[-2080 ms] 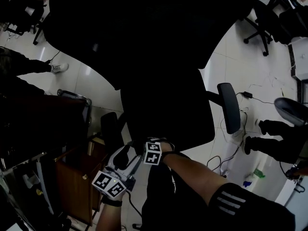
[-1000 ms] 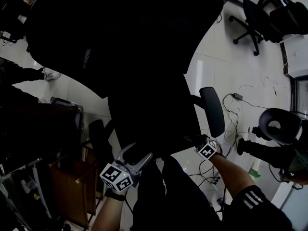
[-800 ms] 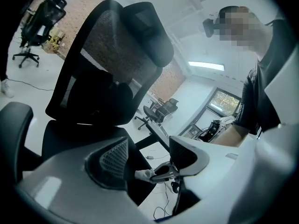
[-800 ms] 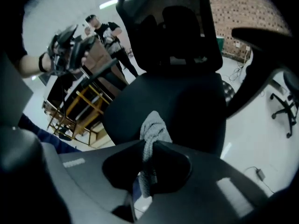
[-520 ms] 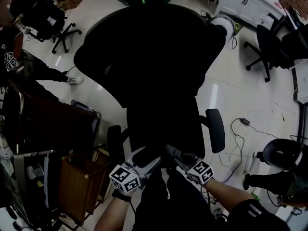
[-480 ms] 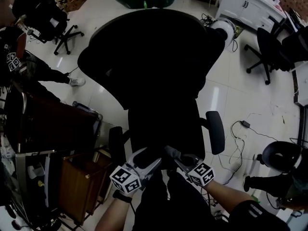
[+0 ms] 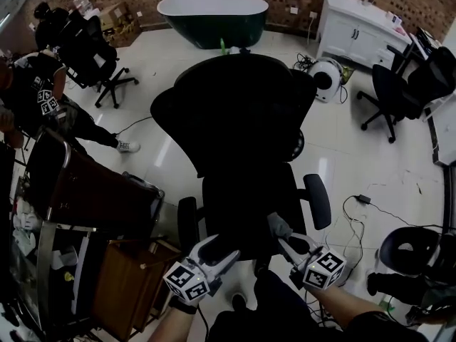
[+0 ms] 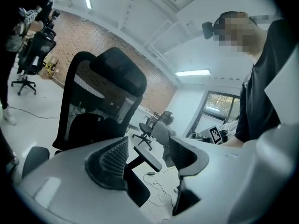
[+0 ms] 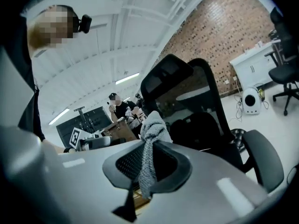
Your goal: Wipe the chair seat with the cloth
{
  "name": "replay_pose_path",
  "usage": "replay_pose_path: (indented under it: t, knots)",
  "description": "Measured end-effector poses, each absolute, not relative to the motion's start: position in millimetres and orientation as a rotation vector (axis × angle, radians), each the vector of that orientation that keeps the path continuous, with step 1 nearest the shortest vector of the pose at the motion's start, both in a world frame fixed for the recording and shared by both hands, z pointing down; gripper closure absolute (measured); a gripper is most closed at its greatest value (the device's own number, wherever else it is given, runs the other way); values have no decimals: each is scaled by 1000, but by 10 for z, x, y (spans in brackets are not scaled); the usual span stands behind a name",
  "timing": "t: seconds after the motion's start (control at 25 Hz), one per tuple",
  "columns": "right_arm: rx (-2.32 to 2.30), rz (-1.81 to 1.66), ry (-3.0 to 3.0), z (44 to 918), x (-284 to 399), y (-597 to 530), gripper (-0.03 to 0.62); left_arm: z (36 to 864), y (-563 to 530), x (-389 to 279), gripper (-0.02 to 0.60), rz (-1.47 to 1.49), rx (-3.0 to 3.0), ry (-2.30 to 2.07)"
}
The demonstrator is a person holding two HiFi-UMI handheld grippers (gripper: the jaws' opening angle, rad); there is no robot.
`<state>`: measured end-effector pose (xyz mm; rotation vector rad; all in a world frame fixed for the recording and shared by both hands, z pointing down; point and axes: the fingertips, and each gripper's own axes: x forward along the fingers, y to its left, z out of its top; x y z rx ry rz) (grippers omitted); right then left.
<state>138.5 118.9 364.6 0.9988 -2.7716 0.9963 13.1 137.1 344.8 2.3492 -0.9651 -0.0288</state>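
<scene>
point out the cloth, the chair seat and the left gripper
cloth [image 9: 152,125], right gripper view, its bunched top end
chair seat [image 7: 246,205], head view, middle of the seat
left gripper [image 8: 148,148], left gripper view, gap between its fingertips

The person holds both arms low and close in front of the body. The left forearm [image 7: 168,328] and right forearm [image 7: 340,301] are bare. The left grey hand-held gripper [image 7: 226,248] points forward and slightly inward, and its jaws stand well apart with nothing gripped between them. The right grey hand-held gripper [image 7: 283,234] sits just beside it and angles in toward it. Its jaws are pinched on a grey knitted cloth [image 9: 150,125], which bunches up above the jaw tips.
</scene>
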Motion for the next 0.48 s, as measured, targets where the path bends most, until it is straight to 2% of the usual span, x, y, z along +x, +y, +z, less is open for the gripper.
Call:
replay_pose_path:
  t: [0.48]
  knots:
    - [1069,769,-2941,2490,824,3344,560,2740,3638,-308,284,-89,2508,-886]
